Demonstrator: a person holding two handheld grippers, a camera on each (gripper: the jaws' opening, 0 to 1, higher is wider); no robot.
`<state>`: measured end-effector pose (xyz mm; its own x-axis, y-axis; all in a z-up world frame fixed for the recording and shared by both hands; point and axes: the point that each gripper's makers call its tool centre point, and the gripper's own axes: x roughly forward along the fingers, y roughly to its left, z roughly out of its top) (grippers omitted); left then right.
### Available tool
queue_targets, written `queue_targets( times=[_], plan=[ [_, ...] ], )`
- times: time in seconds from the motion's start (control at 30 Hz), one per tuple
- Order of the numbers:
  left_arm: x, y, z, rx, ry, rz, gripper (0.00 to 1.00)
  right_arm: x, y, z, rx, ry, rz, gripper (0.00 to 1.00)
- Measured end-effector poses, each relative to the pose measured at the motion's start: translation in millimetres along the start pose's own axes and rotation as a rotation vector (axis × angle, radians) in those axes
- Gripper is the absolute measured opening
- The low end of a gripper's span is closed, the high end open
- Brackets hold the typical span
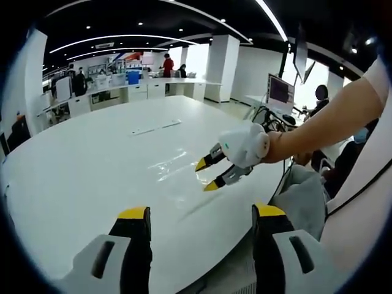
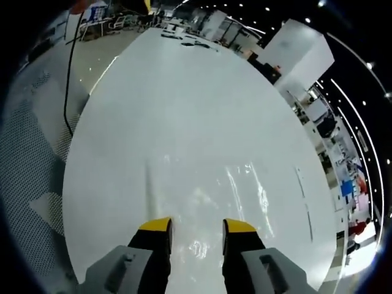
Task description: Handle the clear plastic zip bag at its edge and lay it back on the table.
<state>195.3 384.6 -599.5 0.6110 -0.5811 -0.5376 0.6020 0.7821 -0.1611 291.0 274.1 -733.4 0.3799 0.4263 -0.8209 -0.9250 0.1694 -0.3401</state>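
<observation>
Zip bag (image 1: 171,160) lies flat; right gripper (image 1: 207,175) hovers beside it, parted.

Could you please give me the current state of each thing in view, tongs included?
Bag: flat on the table, not gripped.
Right tongs: open, tips at the bag's edge.
Left tongs: open, empty, back from the bag.

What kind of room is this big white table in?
Most likely an open-plan office or lab. Past the white table stand long work counters with people at them, a monitor on a stand, and strip lights across a dark ceiling.
</observation>
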Motion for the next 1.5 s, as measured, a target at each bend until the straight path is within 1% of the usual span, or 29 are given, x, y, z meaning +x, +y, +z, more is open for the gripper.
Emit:
queue_targets(
  times=[0.07, 0.37, 0.57, 0.63, 0.8, 0.97, 1.03, 1.13, 1.2, 1.27, 1.4, 1.47, 1.5],
  plan=[
    [0, -0.1, -0.7, -0.001, 0.001, 0.000, 0.65, 1, 0, -2.9, -0.014, 0.017, 0.003, 0.34],
    [-4, 1.0, -2.5, -0.010, -0.006, 0.007, 0.65, 1, 1, -7.3, -0.001, 0.029, 0.012, 0.34],
    [-6, 3.0, -5.7, -0.016, -0.007, 0.010, 0.65, 1, 7, -5.3, 0.014, 0.017, 0.032, 0.40],
    [-6, 3.0, -6.0, -0.015, -0.008, 0.009, 0.65, 0, 8, -5.3, 0.008, 0.018, 0.031, 0.41],
    [-6, 2.9, -7.0, -0.016, -0.013, 0.011, 0.65, -2, 9, -6.8, 0.026, 0.018, 0.030, 0.41],
    [-8, 4.5, -9.2, -0.013, -0.017, 0.020, 0.66, -3, 9, -8.2, 0.053, 0.009, 0.032, 0.46],
    [-8, 5.9, -9.6, -0.010, -0.019, 0.027, 0.67, -5, 9, -7.4, 0.100, -0.011, 0.032, 0.48],
    [-9, 6.3, -10.3, -0.007, -0.021, 0.033, 0.68, -7, 10, -7.3, 0.113, -0.020, 0.027, 0.49],
    [-10, 7.7, -11.4, 0.007, -0.021, 0.046, 0.69, -8, 7, -5.4, 0.167, -0.051, 0.006, 0.49],
    [-11, 8.4, -12.4, 0.005, -0.019, 0.053, 0.70, -11, 10, -6.1, 0.188, -0.055, 0.010, 0.52],
    [-12, 12.1, -15.4, 0.010, -0.012, 0.073, 0.74, -9, 10, -6.8, 0.229, -0.073, 0.007, 0.54],
    [-12, 13.9, -16.2, 0.007, -0.014, 0.080, 0.75, -11, 11, -9.2, 0.233, -0.072, 0.005, 0.56],
    [-12, 14.6, -16.4, 0.006, -0.015, 0.086, 0.76, -12, 12, -10.0, 0.255, -0.080, 0.008, 0.56]
  ],
)
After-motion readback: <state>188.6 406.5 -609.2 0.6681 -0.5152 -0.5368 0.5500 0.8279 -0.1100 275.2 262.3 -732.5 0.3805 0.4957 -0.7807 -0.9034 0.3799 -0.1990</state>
